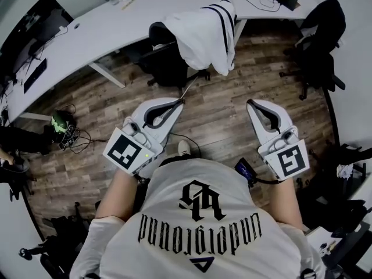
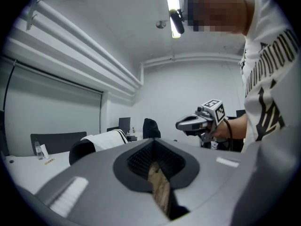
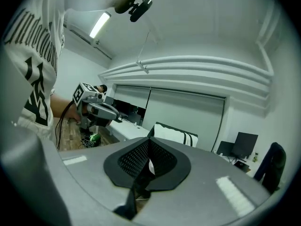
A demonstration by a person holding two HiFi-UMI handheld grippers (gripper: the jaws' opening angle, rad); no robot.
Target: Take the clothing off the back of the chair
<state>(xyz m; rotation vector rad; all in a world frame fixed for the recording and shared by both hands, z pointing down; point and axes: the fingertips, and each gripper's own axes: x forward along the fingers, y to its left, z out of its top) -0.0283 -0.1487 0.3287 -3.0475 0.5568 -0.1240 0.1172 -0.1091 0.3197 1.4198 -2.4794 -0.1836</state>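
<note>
A white garment with dark stripes (image 1: 204, 32) hangs over the back of a black office chair (image 1: 165, 60) at the long white desk (image 1: 87, 36). It also shows as the white garment (image 2: 104, 139) at mid-left in the left gripper view and as the garment (image 3: 176, 135) at centre in the right gripper view. My left gripper (image 1: 179, 102) is shut and empty, short of the chair. My right gripper (image 1: 250, 103) is shut and empty too, to the right of the chair. Both point level towards the desk.
A second black chair (image 1: 317, 39) draped in dark clothing stands at the right. Cables and a green object (image 1: 60, 123) lie on the wooden floor at the left. Monitors and small items sit on the desk. A black chair base (image 1: 55, 246) is at the lower left.
</note>
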